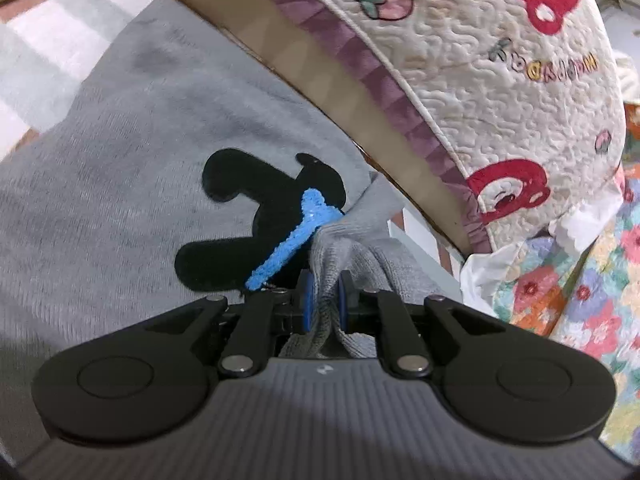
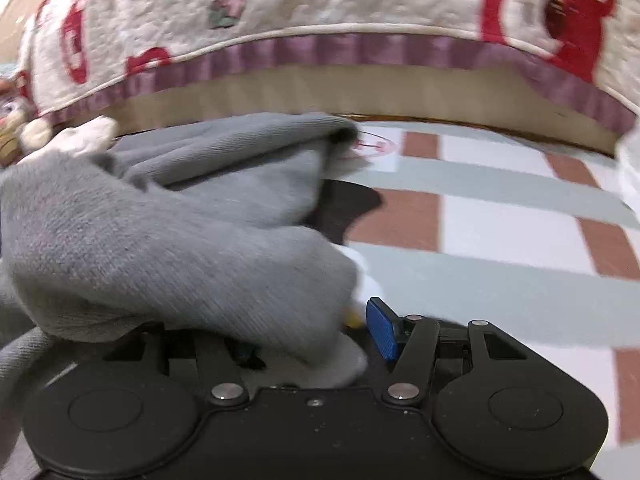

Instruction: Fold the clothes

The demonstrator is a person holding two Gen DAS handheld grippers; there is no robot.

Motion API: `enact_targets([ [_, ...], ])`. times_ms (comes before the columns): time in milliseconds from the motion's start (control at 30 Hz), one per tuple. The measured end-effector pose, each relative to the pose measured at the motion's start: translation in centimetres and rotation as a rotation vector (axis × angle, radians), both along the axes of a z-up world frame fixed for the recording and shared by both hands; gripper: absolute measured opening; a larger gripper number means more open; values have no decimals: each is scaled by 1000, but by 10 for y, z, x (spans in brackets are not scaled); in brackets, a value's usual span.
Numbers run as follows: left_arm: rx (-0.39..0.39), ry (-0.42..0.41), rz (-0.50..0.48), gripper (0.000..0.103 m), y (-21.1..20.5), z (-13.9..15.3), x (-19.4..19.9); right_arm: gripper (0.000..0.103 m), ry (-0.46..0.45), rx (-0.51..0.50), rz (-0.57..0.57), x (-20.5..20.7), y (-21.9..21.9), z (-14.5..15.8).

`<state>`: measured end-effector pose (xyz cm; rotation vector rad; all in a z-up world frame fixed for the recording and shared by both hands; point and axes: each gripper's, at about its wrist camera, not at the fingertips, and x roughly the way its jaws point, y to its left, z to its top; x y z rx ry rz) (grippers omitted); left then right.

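Observation:
A grey sweatshirt [image 1: 100, 184] with a black and blue patch [image 1: 276, 216] lies spread on the checked bed sheet [image 1: 44, 48]. In the left wrist view my left gripper [image 1: 326, 300] is shut on a bunched fold of the grey fabric, close to the patch, with its blue pads [image 1: 307, 304] pressed on the cloth. In the right wrist view another part of the grey sweatshirt [image 2: 180, 248] is heaped over the left side of my right gripper [image 2: 316, 340]. Its right blue pad [image 2: 382, 328] stands bare and apart from the cloth. The left finger is hidden under the fabric.
A cream quilted cover [image 1: 500, 80] with red bear prints and a purple border [image 2: 320, 56] hangs over a beige bed edge [image 2: 320, 96] just behind the garment. A floral quilt [image 1: 592, 280] lies at the right. Checked sheet [image 2: 500, 248] stretches to the right of the right gripper.

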<state>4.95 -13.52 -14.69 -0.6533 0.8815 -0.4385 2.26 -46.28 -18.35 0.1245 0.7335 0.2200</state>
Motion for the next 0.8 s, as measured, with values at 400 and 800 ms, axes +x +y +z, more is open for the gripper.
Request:
enact_targets([
  [400,23,-184,-374,10,-94,64,-2,19,-389,59,-185,-126,-71,148],
  [800,267,-215,-741,39,-293,45,-12,37,110,-306,-383,-132,-262,167],
])
